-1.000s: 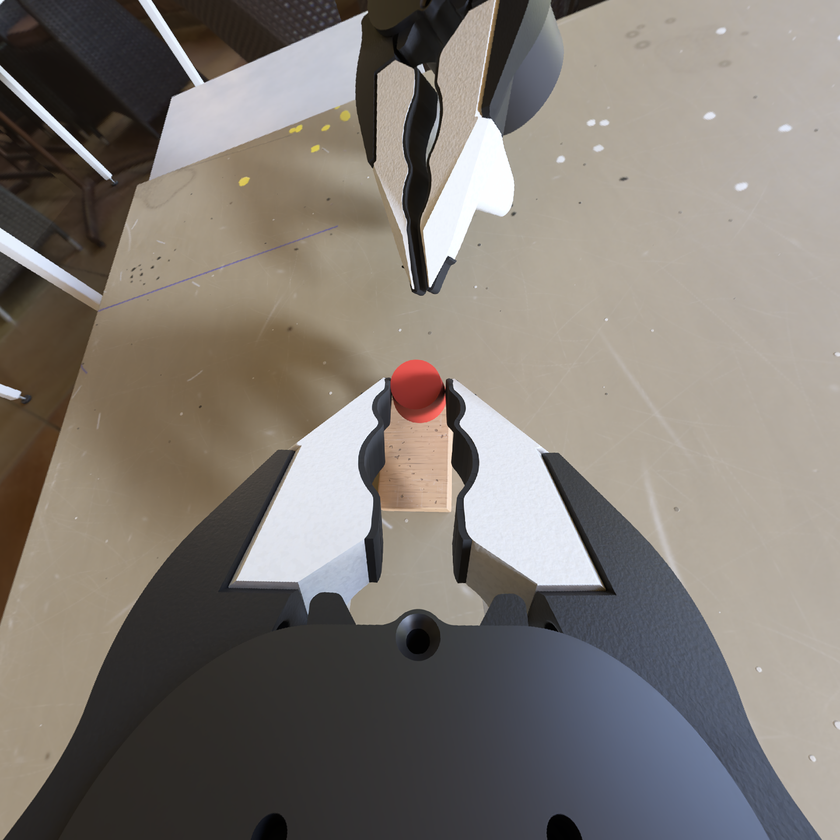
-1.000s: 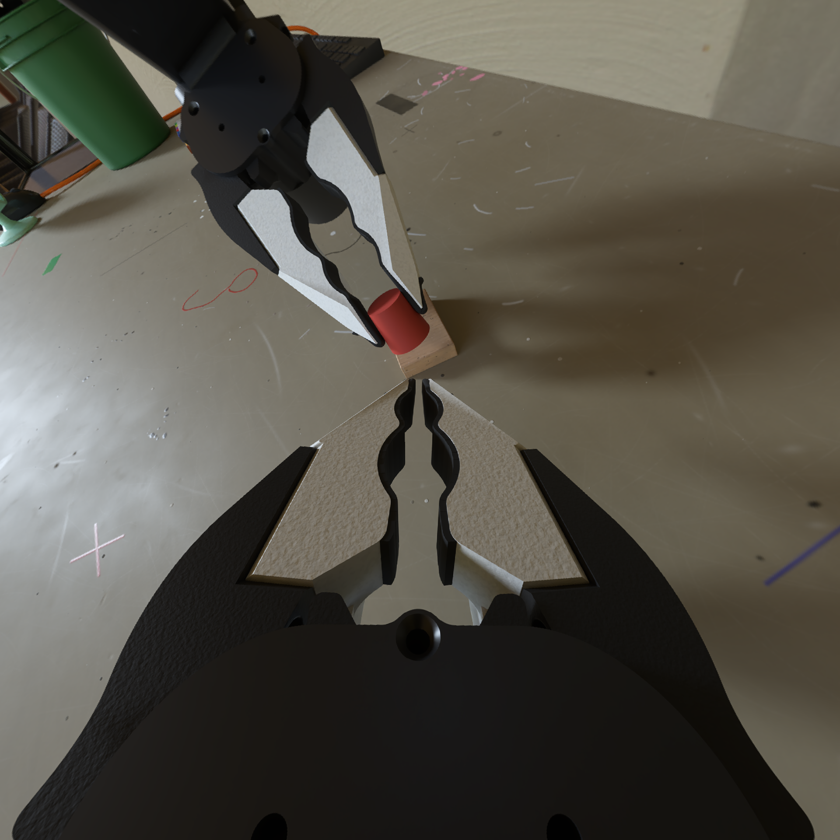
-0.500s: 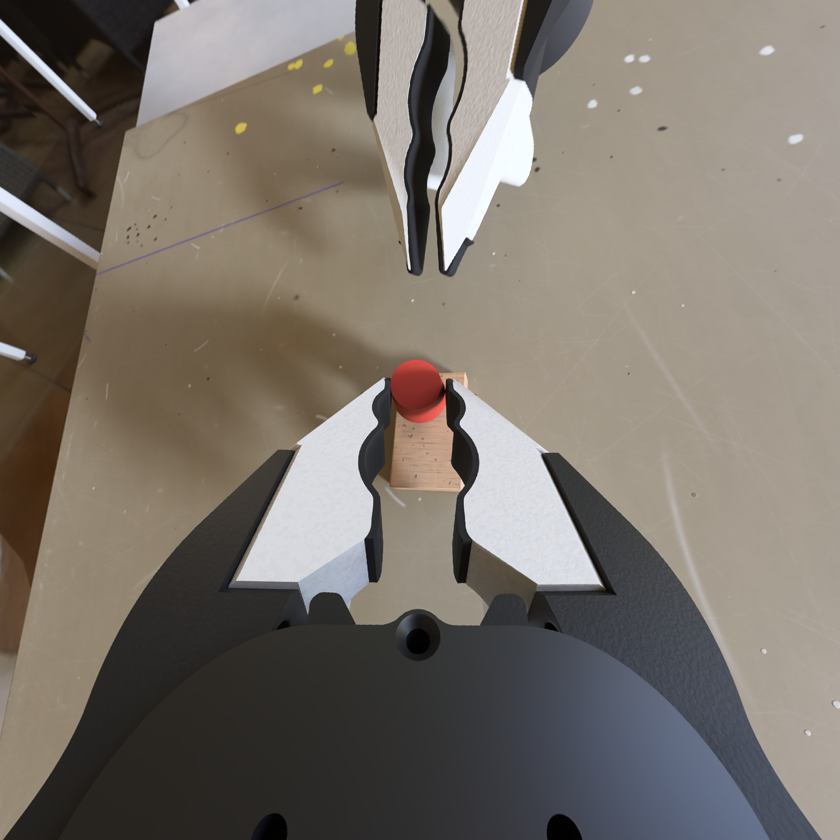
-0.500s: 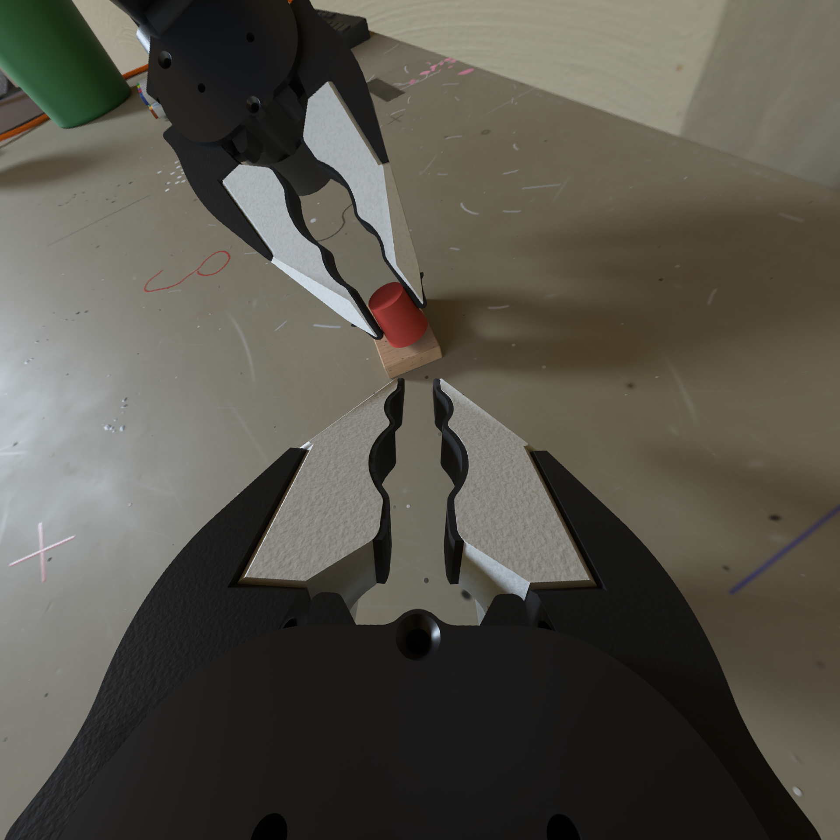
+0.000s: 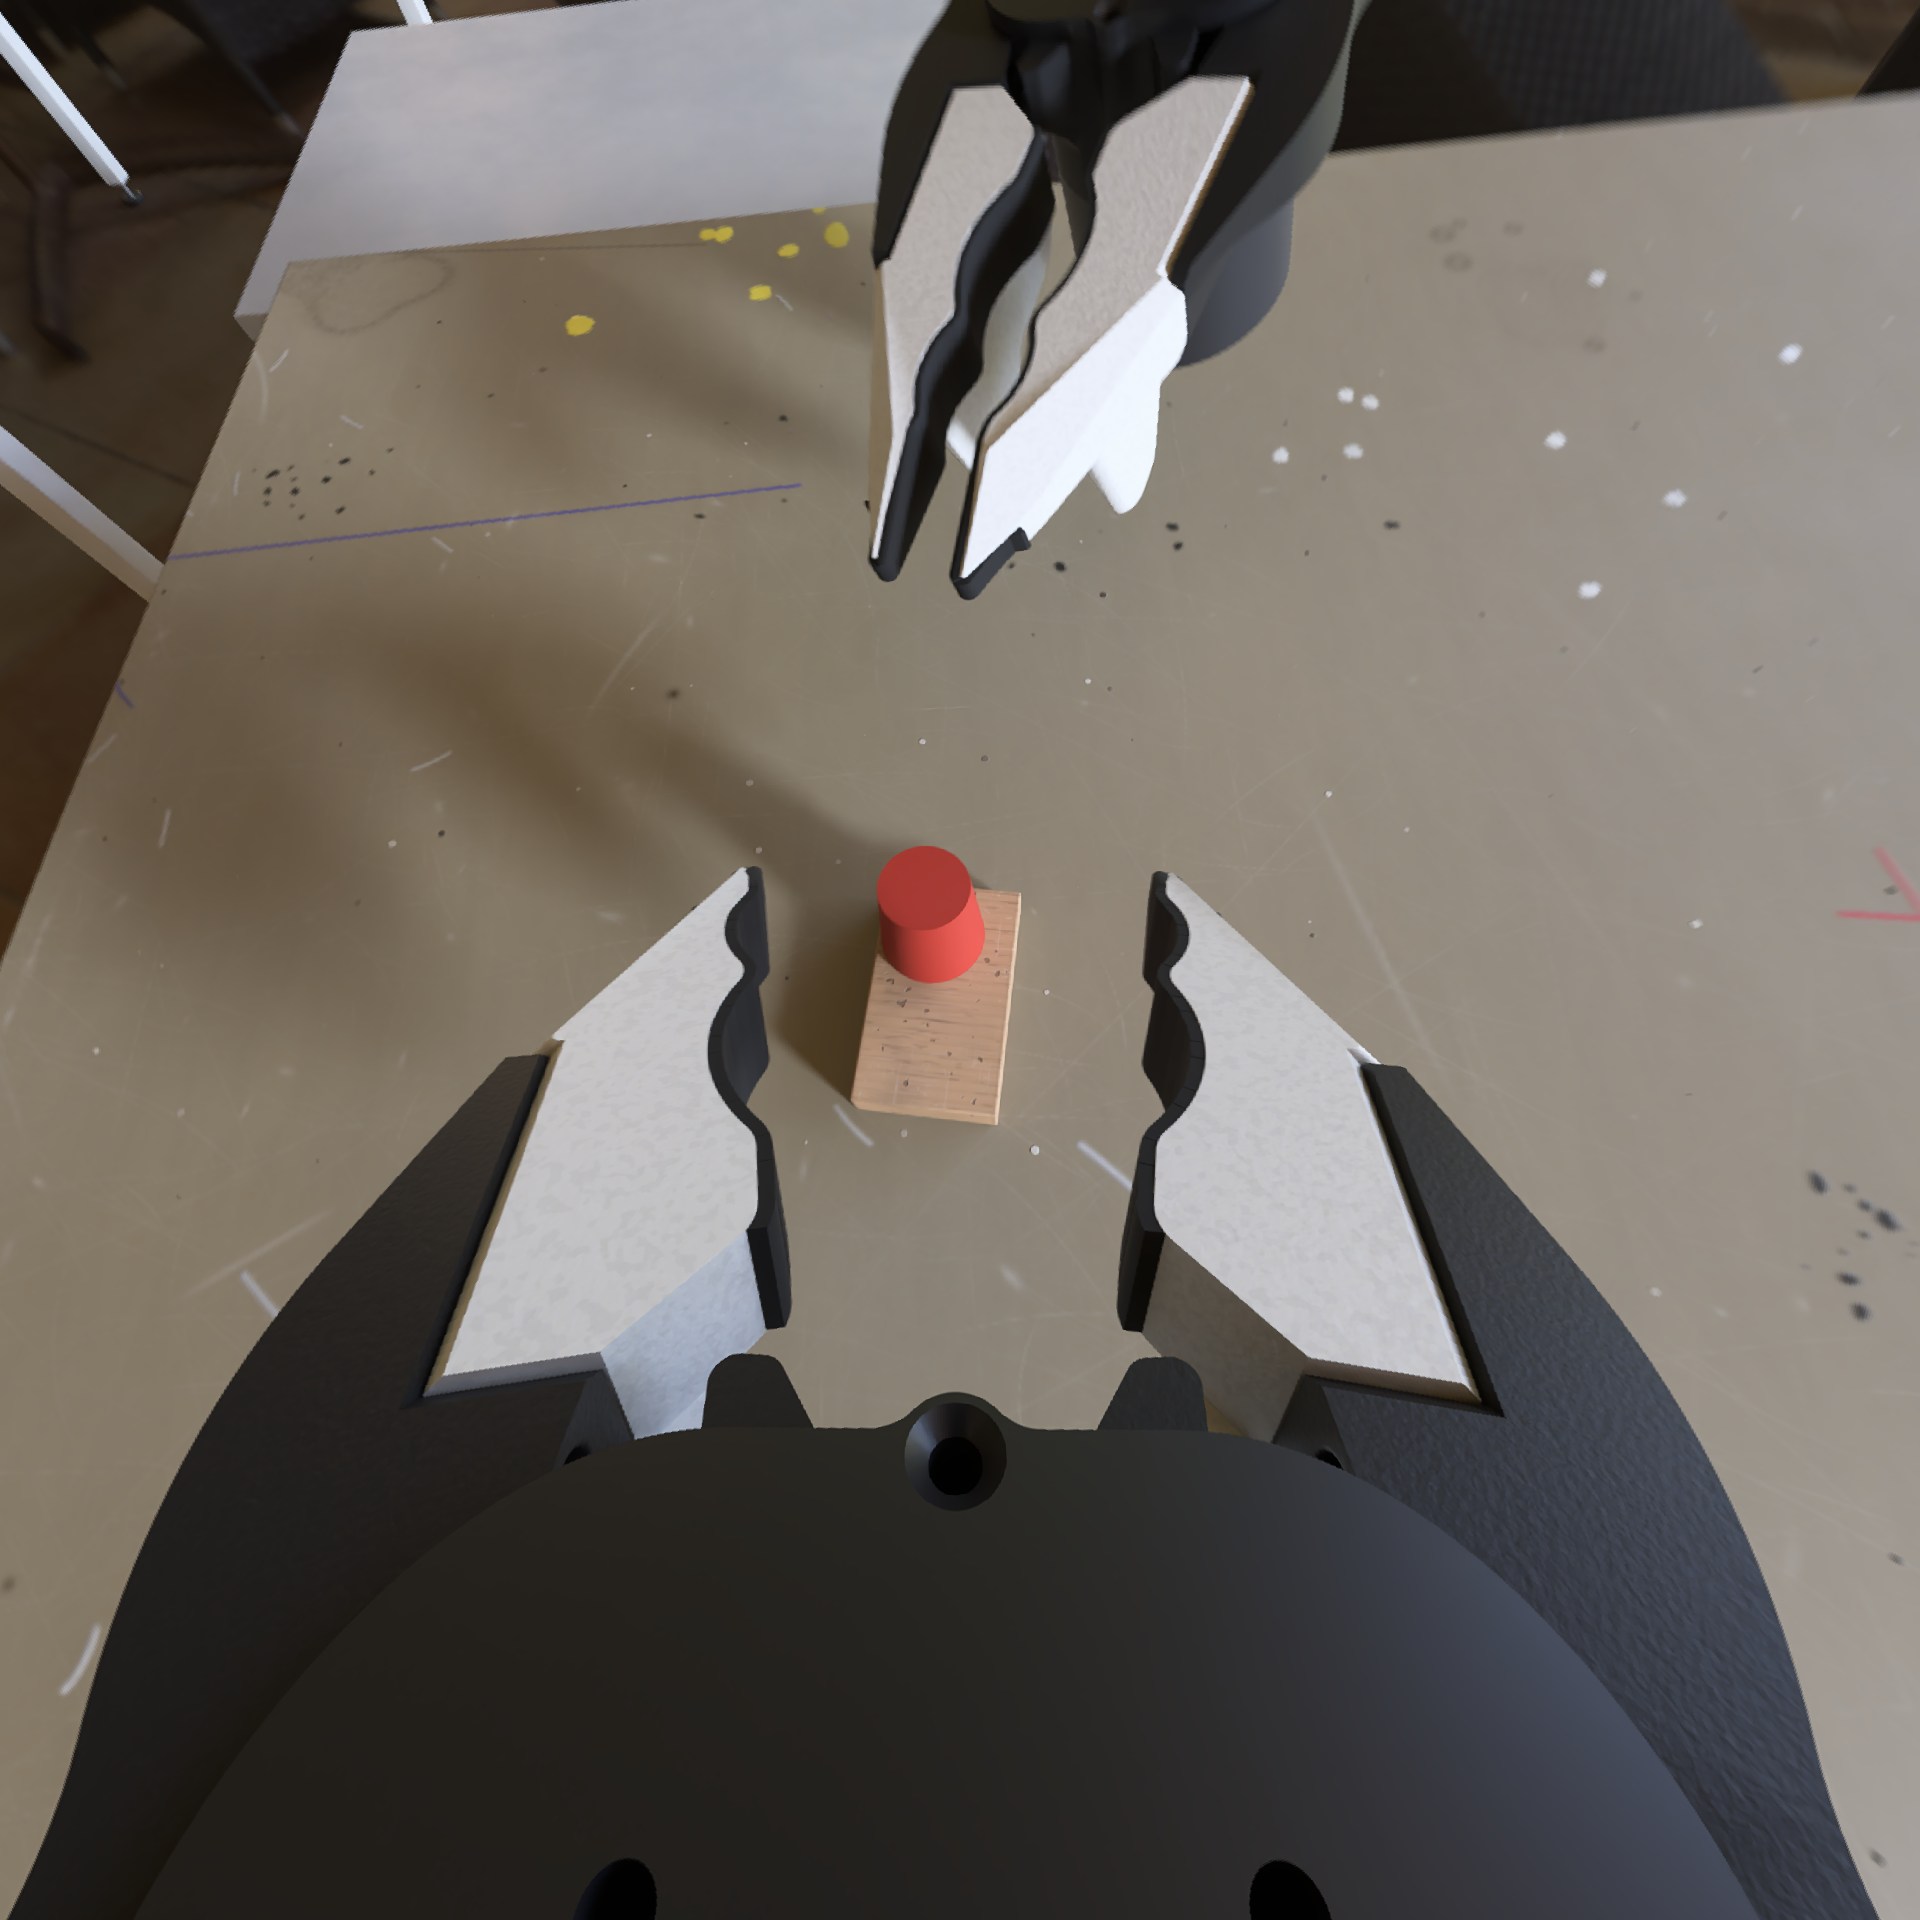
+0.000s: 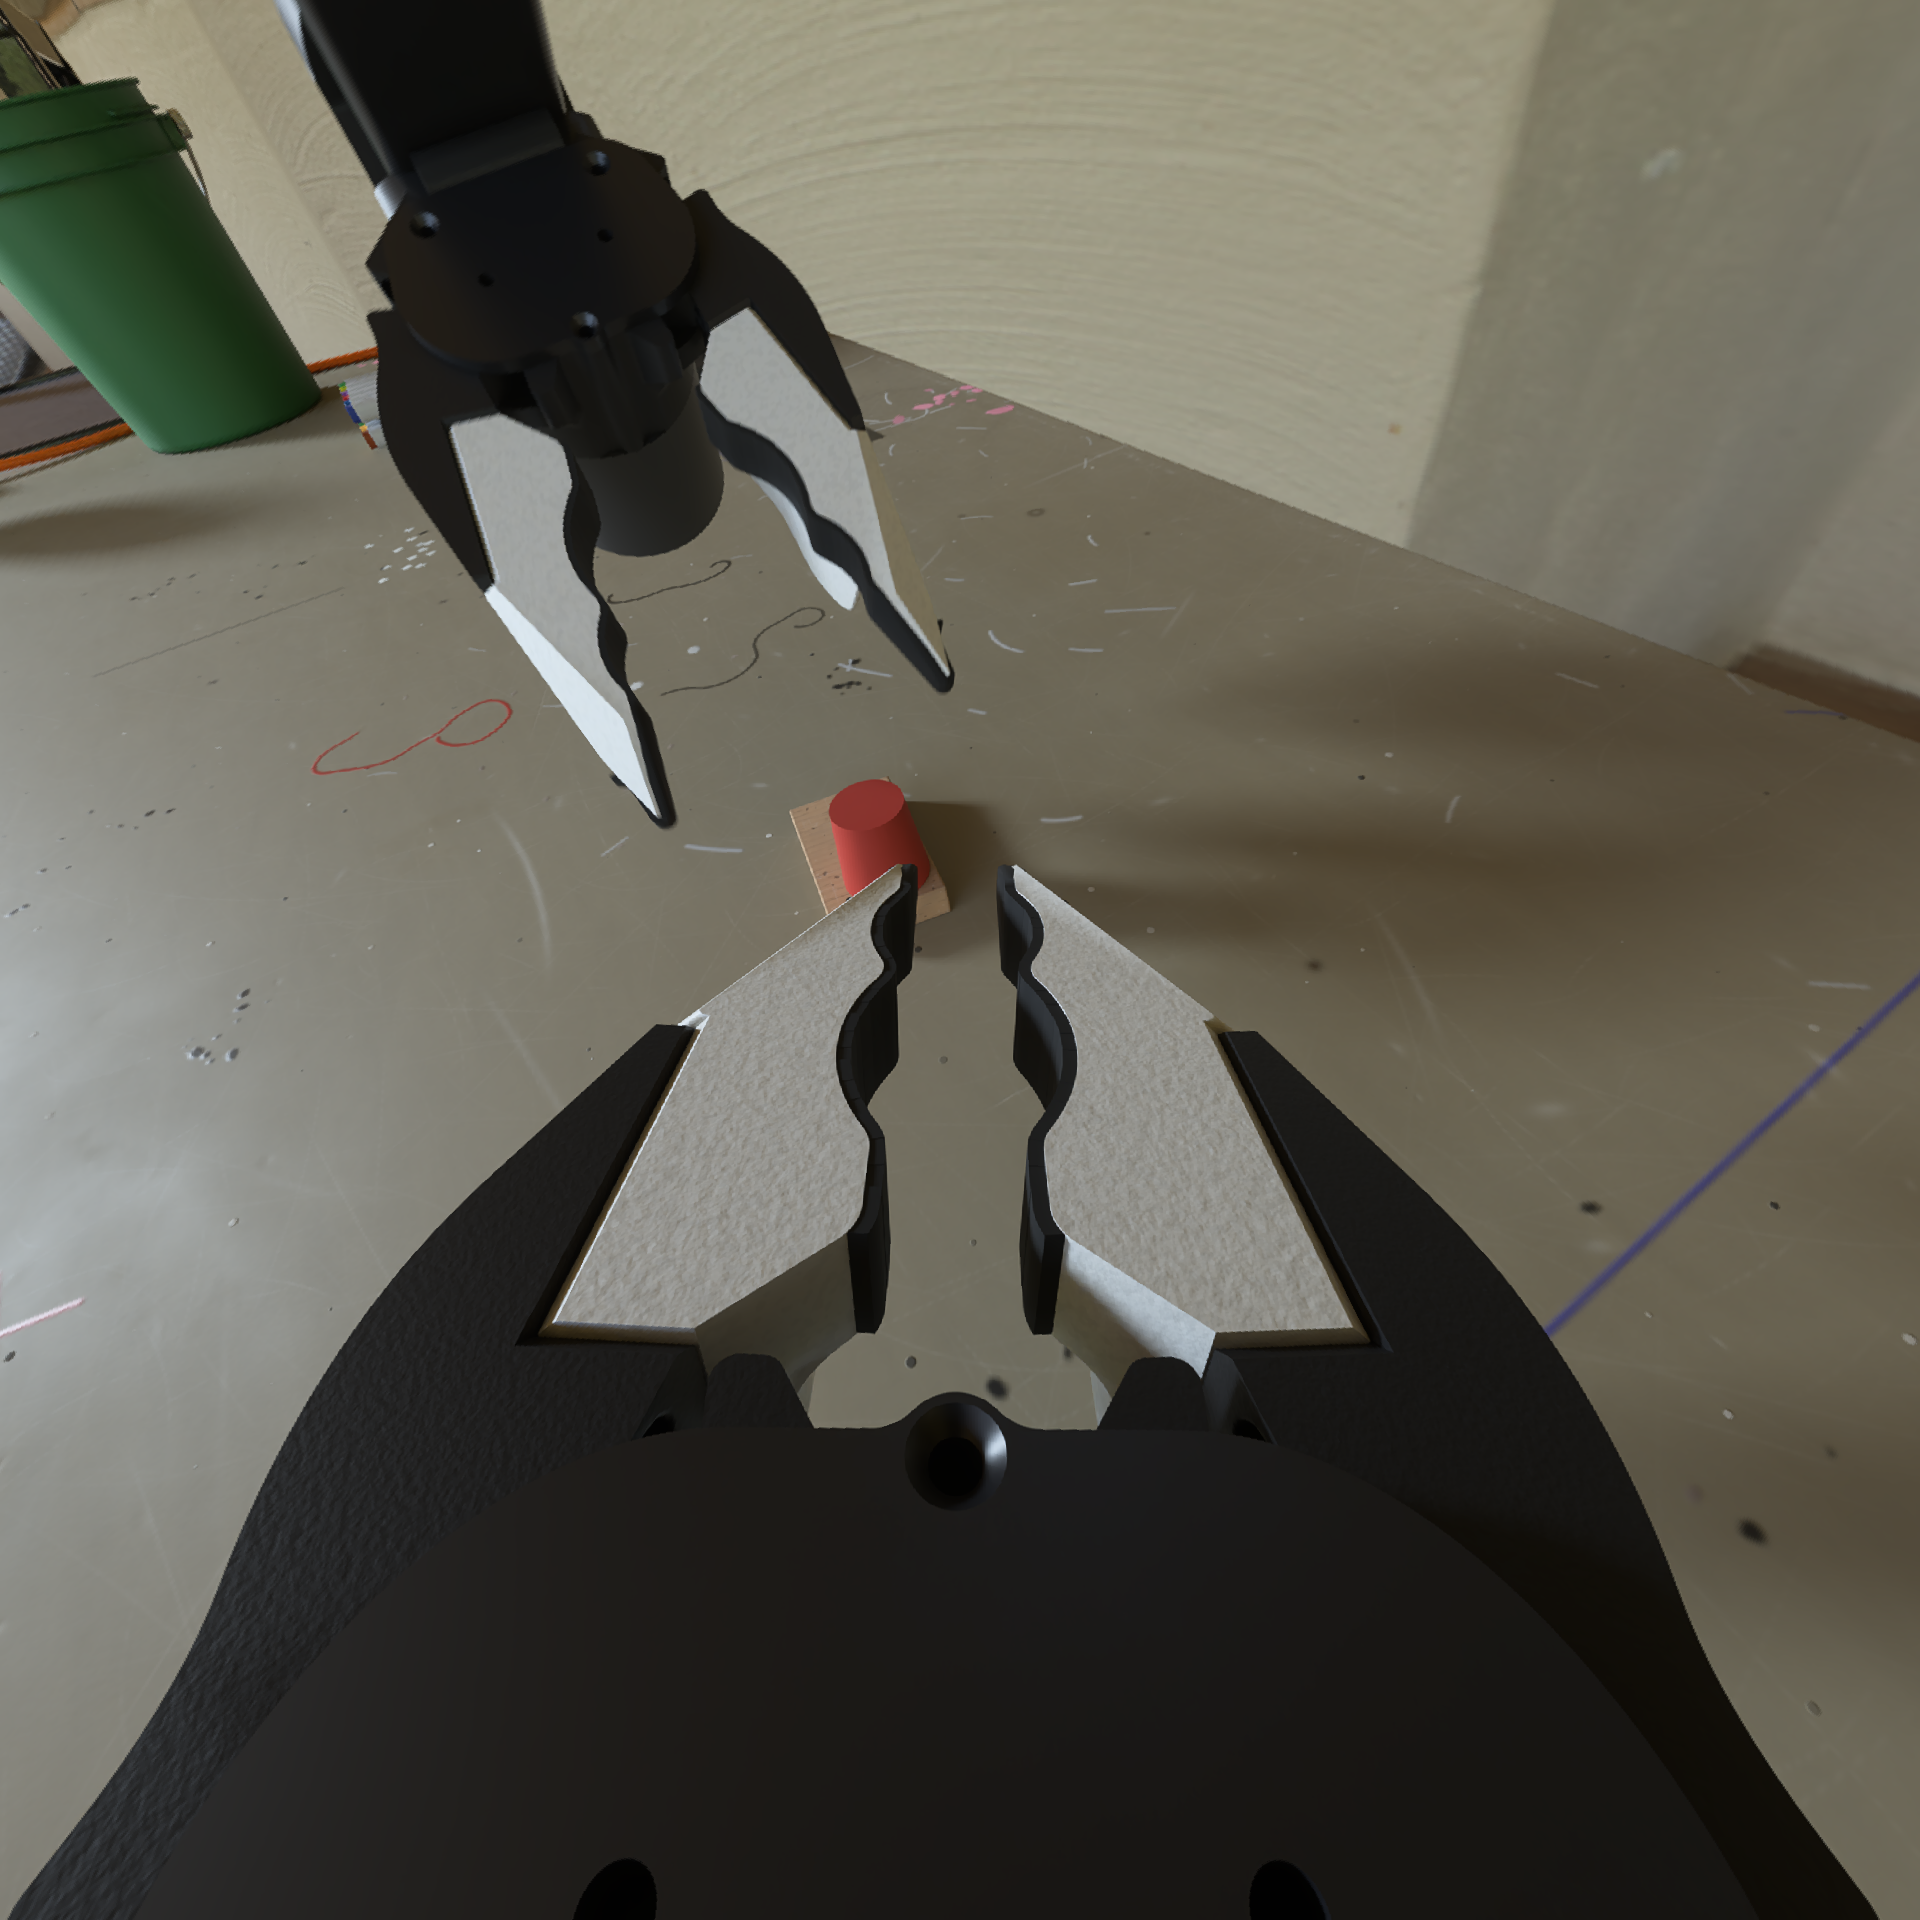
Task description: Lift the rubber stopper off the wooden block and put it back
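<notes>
Step in hand: by the look of it the release after the put-back; the left gripper point(image 5: 954, 883) does best to draw straight up and away, keeping both fingers off the stopper's sides.
Left gripper: spread wide, holding nothing, one finger on each side of the block without touching it.
Right gripper point(image 6: 956, 881): narrowly parted, empty, just beside the block.
Rubber stopper point(image 5: 928, 914): red, tapered, upright, wide end up.
Place: on the far end of the wooden block point(image 5: 935, 1039), which lies flat on the table point(image 5: 1455, 831).

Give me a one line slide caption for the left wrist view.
Open left gripper above the red rubber stopper standing upright on the wooden block, right gripper hovering beyond.
</notes>
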